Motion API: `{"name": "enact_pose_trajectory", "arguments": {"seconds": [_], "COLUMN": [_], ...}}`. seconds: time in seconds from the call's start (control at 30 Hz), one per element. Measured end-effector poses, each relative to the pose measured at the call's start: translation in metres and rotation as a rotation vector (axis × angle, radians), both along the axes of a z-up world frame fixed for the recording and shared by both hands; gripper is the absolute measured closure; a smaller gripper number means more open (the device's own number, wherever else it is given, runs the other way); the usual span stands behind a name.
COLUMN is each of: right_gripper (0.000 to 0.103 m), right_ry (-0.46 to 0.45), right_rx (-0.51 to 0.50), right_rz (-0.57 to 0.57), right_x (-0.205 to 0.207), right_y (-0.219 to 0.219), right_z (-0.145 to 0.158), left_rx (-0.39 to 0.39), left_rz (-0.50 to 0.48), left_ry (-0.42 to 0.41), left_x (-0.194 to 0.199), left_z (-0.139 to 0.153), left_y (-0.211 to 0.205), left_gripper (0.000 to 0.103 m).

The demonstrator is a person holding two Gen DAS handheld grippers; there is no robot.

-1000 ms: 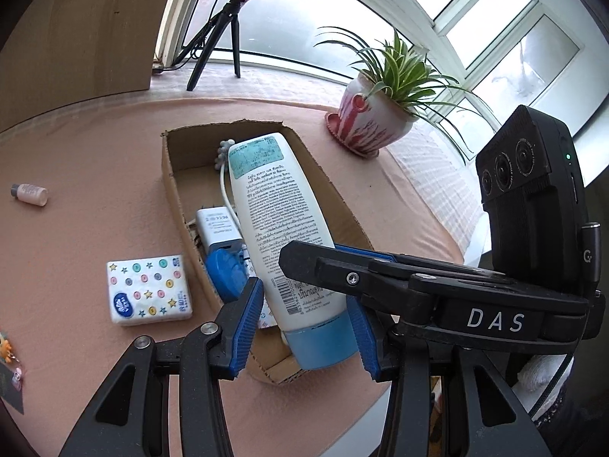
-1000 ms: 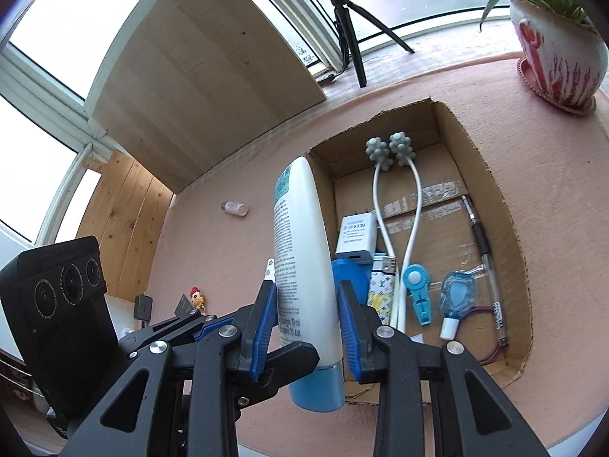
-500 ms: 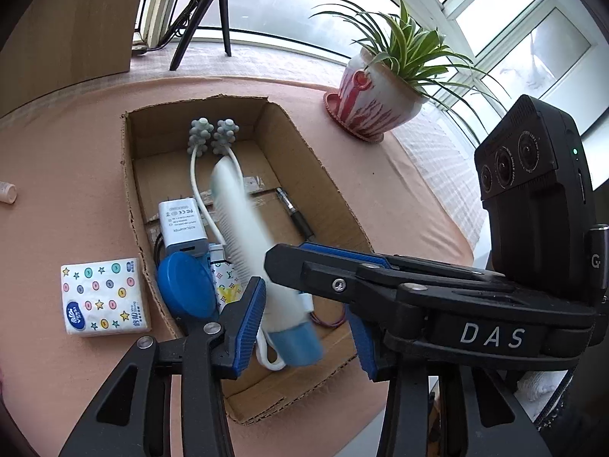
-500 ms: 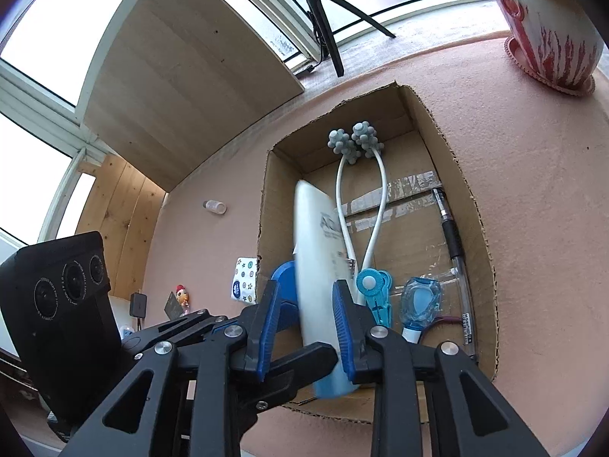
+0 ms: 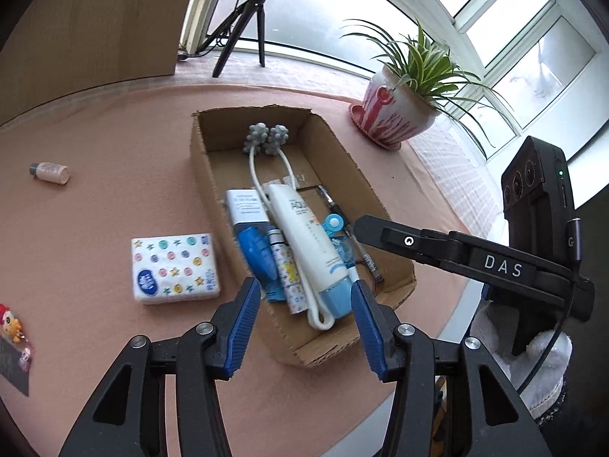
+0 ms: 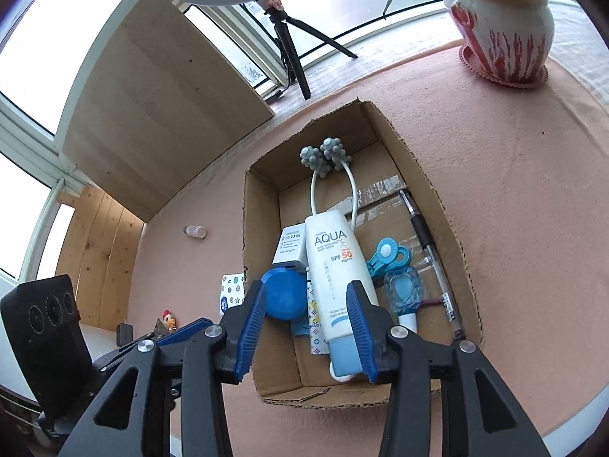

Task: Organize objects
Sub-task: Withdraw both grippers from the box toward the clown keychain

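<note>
The white sunscreen tube with a light blue cap lies flat in the cardboard box, cap toward the near end. It rests among a white charger, a blue round lid, a patterned lighter, a blue clip, a pen and a white massager with grey balls. My right gripper hovers open over the box's near end, straddling the tube's cap end. My left gripper is open above the same end, holding nothing.
On the pink table left of the box lie a star-patterned tissue pack, a small bottle and a chick toy. A potted plant stands at the back right. A tripod stands on the windowsill.
The tube, held upright in my shut right gripper above the box, tipped down and now lies inside it. The right jaws have spread apart. The left gripper stayed open.
</note>
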State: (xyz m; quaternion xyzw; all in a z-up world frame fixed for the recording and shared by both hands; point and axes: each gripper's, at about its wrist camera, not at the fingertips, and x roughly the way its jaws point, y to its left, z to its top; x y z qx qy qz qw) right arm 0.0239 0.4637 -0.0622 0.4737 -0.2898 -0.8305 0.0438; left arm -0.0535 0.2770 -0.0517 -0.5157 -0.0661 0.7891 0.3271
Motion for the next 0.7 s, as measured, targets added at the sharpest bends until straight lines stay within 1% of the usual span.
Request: {"name": "enact_pose_trajectory", "arguments": {"seconds": [0.07,0.13,0.27,0.37,0.53,0.7], "right_gripper": [0.063,0.063,0.063,0.063,0.063,0.063], "right_ry": [0.004,0.014,0.015,0.016,0.004,-0.003], "right_rx": [0.017,0.030,0.009,0.018,0.059,0.073], "right_rz": [-0.010,-0.017,-0.023,0.010,0.086,0.129], "right_x": [0.005,0.011,0.017,0.015,0.002,-0.012], "right_y": [-0.009,-0.020,-0.046,-0.075,-0.124,-0.165], "right_z": [0.001,0.003,0.005,0.007,0.011,0.013], "left_rx": [-0.006,-0.007,-0.017,-0.026,-0.036,-0.027], "left_rz": [0.014,0.036,0.103,0.144,0.182,0.223], "left_ry": [0.002,-0.009,-0.036,-0.055,-0.064,-0.075], "left_x": [0.005,0.009,0.017,0.023,0.031,0.035], "left_z": [0.000,-0.002,-0.014,-0.023,-0.033,-0.039], "left_y": [-0.025,-0.052,-0.114,-0.158,-0.217,-0.261], "left_gripper": [0.044,0.043,0.043,0.043,0.043,0.043]}}
